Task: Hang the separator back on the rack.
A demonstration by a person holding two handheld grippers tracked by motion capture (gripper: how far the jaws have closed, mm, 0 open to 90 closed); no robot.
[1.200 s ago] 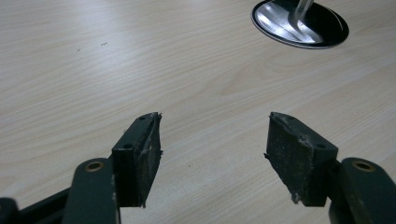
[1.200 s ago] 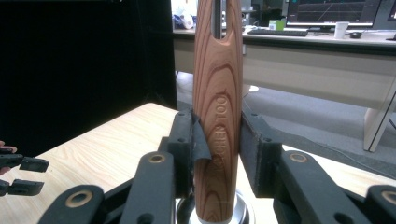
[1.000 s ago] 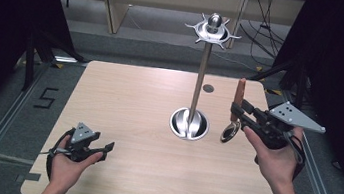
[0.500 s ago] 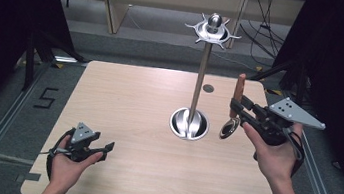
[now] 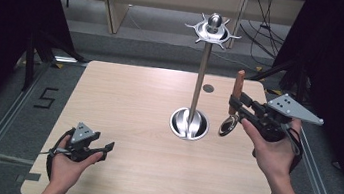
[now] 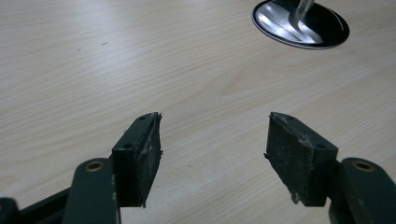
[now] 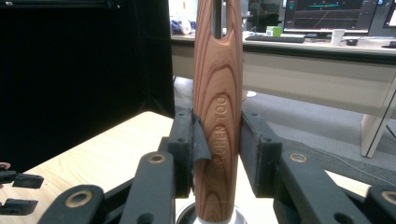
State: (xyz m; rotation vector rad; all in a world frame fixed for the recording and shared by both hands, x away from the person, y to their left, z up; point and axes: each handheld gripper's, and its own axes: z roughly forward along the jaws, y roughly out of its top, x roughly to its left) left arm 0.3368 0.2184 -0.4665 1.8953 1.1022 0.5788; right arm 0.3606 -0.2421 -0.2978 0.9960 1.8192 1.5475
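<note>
i have my right hand [image 5: 274, 151] raised at the right side of the table [image 5: 134, 102], forearm coming up from the near right corner, and the right gripper [image 5: 240, 109] is clenched on a spoon [image 5: 233, 105] that stands close to upright, wooden handle up and metal bowl down, hanging just right of the stand's base [image 5: 189, 124] and apart from it. in the right gripper view the two black pads press the handle [image 7: 218, 116] from both sides around its middle; the left pad's lining is torn and curls against the wood. letters are pressed into the handle, running along its length; i can make out something like "tool", the rest i cannot read. the wood is reddish with strong looping grain, rounded and tapering, with a slot cut through near its top. my left hand [image 5: 68, 161] rests low at the near left of the table, palm cupping the left gripper [image 5: 107, 147], which is released: in the left gripper view its jaws stand wide apart over bare pale woodgrain, pads [image 6: 140, 154] rough and frayed at the edges, nothing between them. the stand [image 5: 199, 80] is a slim polished metal pole on a round shiny base, topped by a ring of small hooks around a ball. a "5" [image 5: 45, 97] is marked on the floor left of the table.
</note>
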